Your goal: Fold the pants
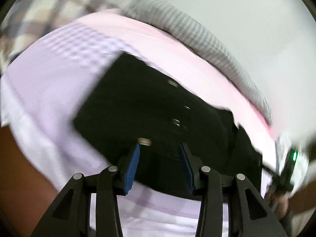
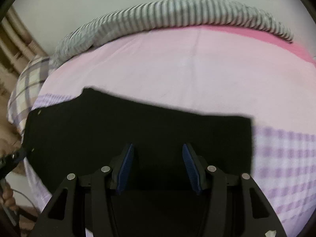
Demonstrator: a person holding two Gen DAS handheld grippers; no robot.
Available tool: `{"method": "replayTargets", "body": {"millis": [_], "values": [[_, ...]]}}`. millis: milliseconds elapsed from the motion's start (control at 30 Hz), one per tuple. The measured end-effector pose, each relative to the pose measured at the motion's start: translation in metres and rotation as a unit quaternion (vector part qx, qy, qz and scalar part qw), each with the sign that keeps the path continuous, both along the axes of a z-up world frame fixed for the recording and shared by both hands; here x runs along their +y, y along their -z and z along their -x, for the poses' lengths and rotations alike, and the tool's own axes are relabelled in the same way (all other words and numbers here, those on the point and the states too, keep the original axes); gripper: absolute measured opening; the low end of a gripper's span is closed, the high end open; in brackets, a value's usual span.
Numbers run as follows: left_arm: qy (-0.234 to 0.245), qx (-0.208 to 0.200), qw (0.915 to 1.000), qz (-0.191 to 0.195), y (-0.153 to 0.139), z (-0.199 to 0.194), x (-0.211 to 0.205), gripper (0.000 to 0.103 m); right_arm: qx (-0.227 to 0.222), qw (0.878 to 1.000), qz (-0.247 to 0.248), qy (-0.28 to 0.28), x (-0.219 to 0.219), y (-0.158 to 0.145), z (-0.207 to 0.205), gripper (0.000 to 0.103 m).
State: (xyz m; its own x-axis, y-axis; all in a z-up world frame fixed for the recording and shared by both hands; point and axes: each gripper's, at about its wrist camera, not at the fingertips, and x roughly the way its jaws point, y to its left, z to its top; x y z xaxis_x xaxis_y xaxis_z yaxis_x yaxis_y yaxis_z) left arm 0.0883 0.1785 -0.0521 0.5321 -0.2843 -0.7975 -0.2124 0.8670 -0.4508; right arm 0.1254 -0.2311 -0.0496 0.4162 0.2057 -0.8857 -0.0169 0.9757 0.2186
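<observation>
Black pants (image 1: 148, 108) lie flat on the bed, waistband end with metal buttons (image 1: 172, 83) toward my left gripper. My left gripper (image 1: 160, 148) is open, its blue pads just over the near edge of the pants beside a metal clasp (image 1: 144, 141). In the right wrist view the pants (image 2: 138, 130) spread as a dark folded slab. My right gripper (image 2: 157, 148) is open and hovers over the pants' near part, holding nothing. The other gripper shows at the far left edge (image 2: 13, 158) and at the far right of the left view (image 1: 284, 175).
The bed has a pink sheet (image 2: 187, 65) and a lilac checked cover (image 2: 286, 158). A grey striped blanket (image 2: 167, 13) lies rolled along the far edge by the wall. A plaid pillow (image 2: 25, 85) sits at the left. Brown floor (image 1: 19, 167) lies beside the bed.
</observation>
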Motion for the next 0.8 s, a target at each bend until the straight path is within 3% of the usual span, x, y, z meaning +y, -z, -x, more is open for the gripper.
{"method": "replayTargets", "body": {"millis": [100,267,367,400,467,800], "values": [[-0.06,0.002,0.998,0.021,0.003,0.008,0.035,0.046,0.004,1.0,-0.01,-0.024,0.024,0.001,0.006,0.05],[-0.104,0.016,0.9918,0.072,0.016,0.016,0.063,0.049,0.031,0.995,-0.075,-0.063,0.063,0.004,0.014,0.05],[-0.118,0.031,0.9859,0.114,0.03,0.017,0.071,0.049,0.061,0.982,-0.151,-0.093,0.087,0.008,0.02,0.05],[-0.122,0.033,0.9843,0.123,0.033,0.018,0.072,0.049,0.079,0.973,-0.191,-0.105,0.095,0.012,0.022,0.05],[-0.133,0.037,0.9801,0.143,0.04,0.021,0.074,0.049,0.088,0.964,-0.22,-0.117,0.107,0.013,0.027,0.05],[-0.175,0.029,0.9647,0.195,0.06,0.016,0.086,0.049,0.062,0.971,-0.201,-0.114,0.11,-0.005,0.034,0.05]]}}
